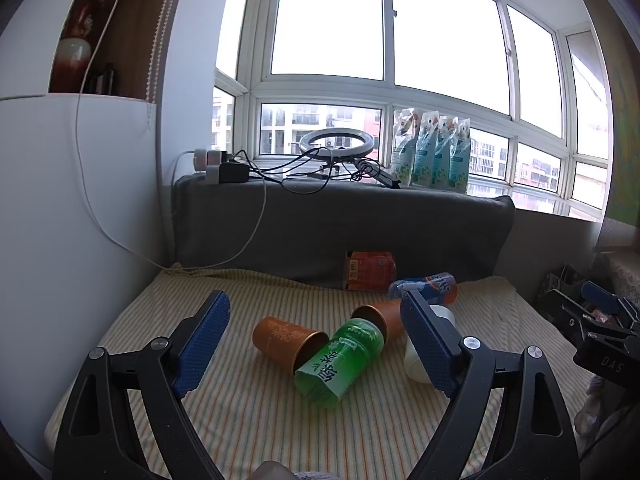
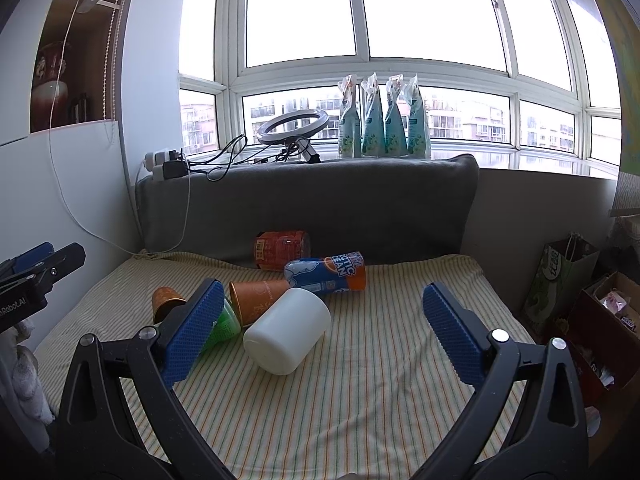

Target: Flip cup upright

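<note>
Daylight is pouring through the big bay window [image 2: 300, 12] behind a grey padded backrest [image 2: 312, 208], and a striped yellow-and-white cloth [image 2: 360, 400] is covering the counter in front of it. Lying on that cloth is a loose cluster of tipped-over containers. A white plastic cup [image 2: 286, 330] is resting on its side near the middle, its closed base facing the right wrist camera. Just behind it a brown paper cup [image 2: 256, 300] is lying with its open mouth turned left, and a blue-and-orange printed can [image 2: 326, 274] is lying touching or almost touching the white cup's far end. A green translucent plastic cup [image 1: 340, 360] is lying on its side between the brown paper cup and a copper-coloured metallic cup [image 1: 286, 340], whose mouth is pointing toward it. Farther back, an orange-red labelled tin [image 2: 282, 250] is lying against the backrest.

The left gripper [image 1: 316, 344] is hanging above the green cup with its blue pads spread wide, holding nothing. The right gripper [image 2: 324, 332] is likewise gaping wide and empty, framing the white cup. A ring light [image 2: 294, 126] and four pale-green refill pouches [image 2: 380, 120] are sitting on the sill, I think.
</note>
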`<state>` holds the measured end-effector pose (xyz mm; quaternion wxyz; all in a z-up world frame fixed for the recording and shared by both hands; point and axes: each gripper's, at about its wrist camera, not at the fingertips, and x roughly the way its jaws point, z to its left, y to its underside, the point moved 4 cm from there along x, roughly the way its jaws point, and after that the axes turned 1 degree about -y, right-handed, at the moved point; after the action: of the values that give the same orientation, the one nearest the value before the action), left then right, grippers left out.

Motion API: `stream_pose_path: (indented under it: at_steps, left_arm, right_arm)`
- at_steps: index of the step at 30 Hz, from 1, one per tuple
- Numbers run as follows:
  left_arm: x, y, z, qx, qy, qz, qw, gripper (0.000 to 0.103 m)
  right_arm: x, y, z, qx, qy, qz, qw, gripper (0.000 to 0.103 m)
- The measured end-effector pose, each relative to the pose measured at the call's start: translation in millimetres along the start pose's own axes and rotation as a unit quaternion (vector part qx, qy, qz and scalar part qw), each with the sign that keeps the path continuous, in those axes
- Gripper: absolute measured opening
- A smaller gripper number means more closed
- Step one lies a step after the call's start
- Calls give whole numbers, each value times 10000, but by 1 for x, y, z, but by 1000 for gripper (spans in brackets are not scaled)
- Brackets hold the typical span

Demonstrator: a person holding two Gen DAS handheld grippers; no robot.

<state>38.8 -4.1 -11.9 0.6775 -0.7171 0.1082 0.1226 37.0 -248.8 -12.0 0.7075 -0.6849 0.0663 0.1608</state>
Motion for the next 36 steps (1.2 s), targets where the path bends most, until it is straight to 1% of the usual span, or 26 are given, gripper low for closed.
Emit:
stream_pose_path:
  at_steps: [30,31,36]
  left_arm:
    - [8,2,-5,91,54,93,9999,87]
    - [8,2,-5,106,54,99,9999,87]
    - [13,2,-4,118,35,135,9998,87]
  right_arm:
    - [4,2,-2,7,10,18,10000,101]
    - [10,8,-3,16,14,30,10000,101]
    - [16,15,-4,39,14,88,10000,101]
